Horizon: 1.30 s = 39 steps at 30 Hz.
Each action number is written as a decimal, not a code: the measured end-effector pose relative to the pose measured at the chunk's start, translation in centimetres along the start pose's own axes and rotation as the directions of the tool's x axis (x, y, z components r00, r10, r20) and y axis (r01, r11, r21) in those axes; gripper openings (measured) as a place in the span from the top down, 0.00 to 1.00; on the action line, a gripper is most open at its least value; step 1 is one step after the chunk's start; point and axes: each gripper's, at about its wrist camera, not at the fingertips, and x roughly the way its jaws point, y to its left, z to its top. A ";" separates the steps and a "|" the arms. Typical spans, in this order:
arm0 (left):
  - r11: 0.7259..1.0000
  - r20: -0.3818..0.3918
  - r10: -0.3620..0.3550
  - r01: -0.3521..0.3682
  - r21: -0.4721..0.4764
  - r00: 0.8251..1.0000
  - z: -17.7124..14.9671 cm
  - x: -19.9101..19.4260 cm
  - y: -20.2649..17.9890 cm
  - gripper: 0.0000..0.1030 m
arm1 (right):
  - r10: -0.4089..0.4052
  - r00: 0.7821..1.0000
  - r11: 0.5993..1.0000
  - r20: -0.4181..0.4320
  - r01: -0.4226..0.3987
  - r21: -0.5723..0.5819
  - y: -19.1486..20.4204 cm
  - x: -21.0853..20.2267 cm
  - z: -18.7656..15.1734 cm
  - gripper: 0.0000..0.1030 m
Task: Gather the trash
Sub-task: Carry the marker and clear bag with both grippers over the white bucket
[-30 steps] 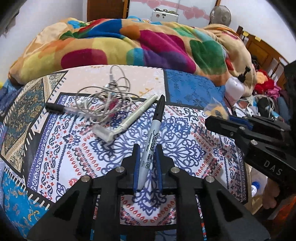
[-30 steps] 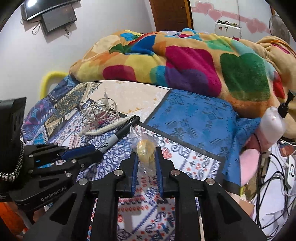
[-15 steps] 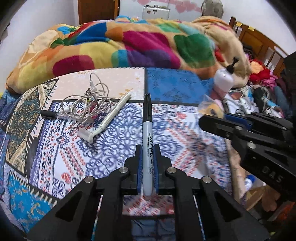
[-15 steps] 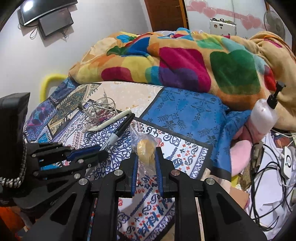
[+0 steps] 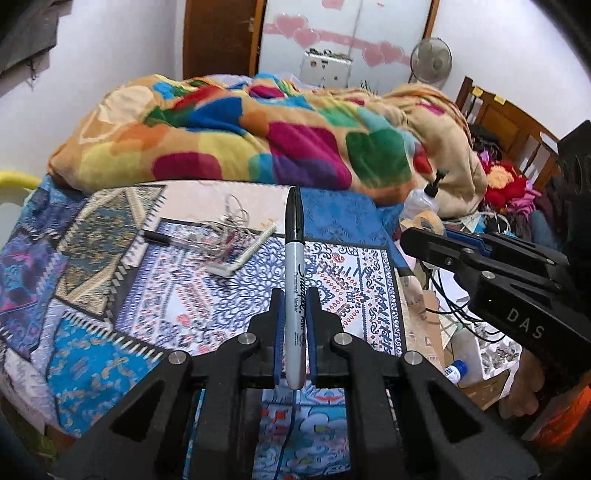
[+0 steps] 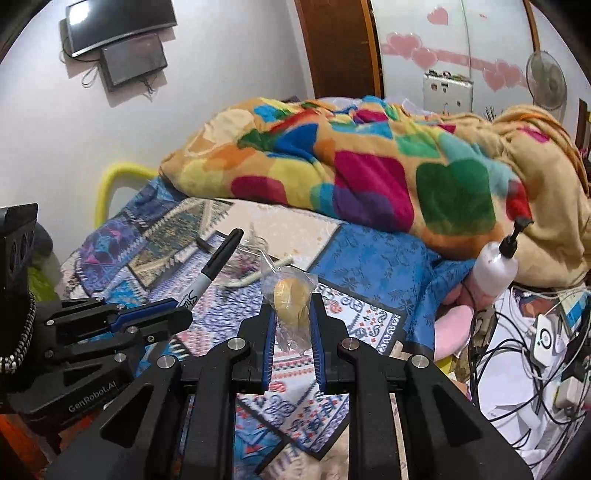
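The left tongs (image 5: 294, 325) are clamping the marker (image 5: 294, 273); the right tongs (image 6: 291, 325) are pinching the plastic bag (image 6: 290, 299) above the bed (image 6: 369, 258), which is risking slipping out.

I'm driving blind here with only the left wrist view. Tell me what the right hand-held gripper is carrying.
Observer: The right hand-held gripper is shut on a clear plastic bag with something round and yellow inside.
Operator: Confirm the bag is clear of the bed.
Observer: It looks lifted; the bedspread shows behind and below it.
Operator: Report what's on the wall to my left.
Observer: A dark screen is mounted high there, with a smaller panel just beneath it.
Operator: Check my marker from that side.
Observer: The marker angles up out of the left hand-held gripper, cap end highest.
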 end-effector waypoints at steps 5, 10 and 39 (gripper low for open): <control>1.000 0.042 0.021 -0.020 -0.014 0.999 -0.7 -4.0 0.8 0.91 | 0.018 0.999 1.000 0.031 -0.017 -0.024 2.4 -2.4 0.3 0.85; 0.998 0.072 0.048 -0.045 -0.050 0.996 -2.2 -8.2 2.4 0.91 | 0.042 0.998 0.998 0.055 -0.039 -0.053 5.1 -4.6 0.2 0.85; 0.883 0.065 0.310 -0.262 -0.390 0.948 -19.6 -26.2 18.5 0.91 | 0.240 0.971 0.936 -0.013 -0.235 -0.261 25.1 -8.2 -4.1 0.85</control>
